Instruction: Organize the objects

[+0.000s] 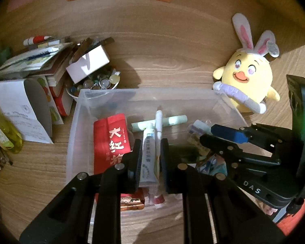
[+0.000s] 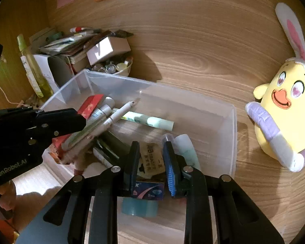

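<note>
**Objects held over the clear bin (image 1: 73, 122), ready to be set down**

Objects for sorting are in both grippers, and both hang above the open bin on the desk (image 1: 172, 61).

The left gripper (image 1: 151, 142) has its jaws closed narrowly on a white tube (image 1: 147, 158) and a white pen (image 1: 159, 126). The 2 are pinched side by side with their far ends pointing to 12 o'clock. The right gripper (image 2: 151, 144) sits at 3 o'clock of the left one. Its jaws are nearly closed and seem to clamp a small tan packet (image 2: 152, 158), though the contact at the pads is hard to make out.

Inside the bin, a red packet (image 1: 111, 140) lies at 9 o'clock of the held tube and a pale green stick (image 1: 164, 121) lies crosswise at 12 o'clock. The floor toward 1 o'clock looks barest. A blue box (image 2: 148, 190) rests under the right jaws. Outside the bin, a plush chick (image 1: 248, 77) stands at 2 o'clock and a heap of boxes and papers (image 1: 50, 61) at 10 o'clock.

To do this step well:
- Lower each load close to the bin floor before letting go, because the pen is likely to roll or bounce if dropped.
- Lay the tube and pen parallel to the green stick, not across it.
- Release 1 hand at a time, since the 2 grippers are close together.
- Keep the jaws off the thin bin wall so the bin does not slide.
</note>
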A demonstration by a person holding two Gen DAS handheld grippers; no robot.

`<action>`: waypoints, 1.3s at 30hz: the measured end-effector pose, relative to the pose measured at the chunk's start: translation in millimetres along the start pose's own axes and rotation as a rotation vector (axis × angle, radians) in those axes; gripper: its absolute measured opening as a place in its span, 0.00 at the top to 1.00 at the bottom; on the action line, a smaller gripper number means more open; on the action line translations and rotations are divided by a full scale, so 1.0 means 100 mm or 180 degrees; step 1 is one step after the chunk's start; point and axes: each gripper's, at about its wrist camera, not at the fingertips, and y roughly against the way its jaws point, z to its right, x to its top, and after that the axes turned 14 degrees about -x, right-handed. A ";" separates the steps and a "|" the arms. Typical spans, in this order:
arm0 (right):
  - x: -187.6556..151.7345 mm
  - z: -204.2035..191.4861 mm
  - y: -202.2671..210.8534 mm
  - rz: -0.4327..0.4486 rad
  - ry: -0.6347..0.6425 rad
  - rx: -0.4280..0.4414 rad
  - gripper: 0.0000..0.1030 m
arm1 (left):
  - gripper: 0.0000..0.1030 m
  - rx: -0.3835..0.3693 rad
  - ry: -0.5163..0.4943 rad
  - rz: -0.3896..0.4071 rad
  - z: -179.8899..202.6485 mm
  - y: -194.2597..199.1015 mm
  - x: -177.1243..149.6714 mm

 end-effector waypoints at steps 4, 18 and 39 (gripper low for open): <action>0.02 0.02 0.13 0.0087 -0.0002 -0.0021 0.79 | 0.85 -0.0017 -0.0056 0.0061 0.07 0.10 0.00; -0.17 0.07 0.67 0.0366 -0.0039 -0.0004 0.72 | 0.72 -0.0007 -0.0311 0.0313 0.39 0.54 -0.23; -0.76 0.14 1.08 0.0781 -0.0227 -0.0148 0.20 | 0.15 0.0084 -0.0347 0.0666 0.47 0.72 -0.77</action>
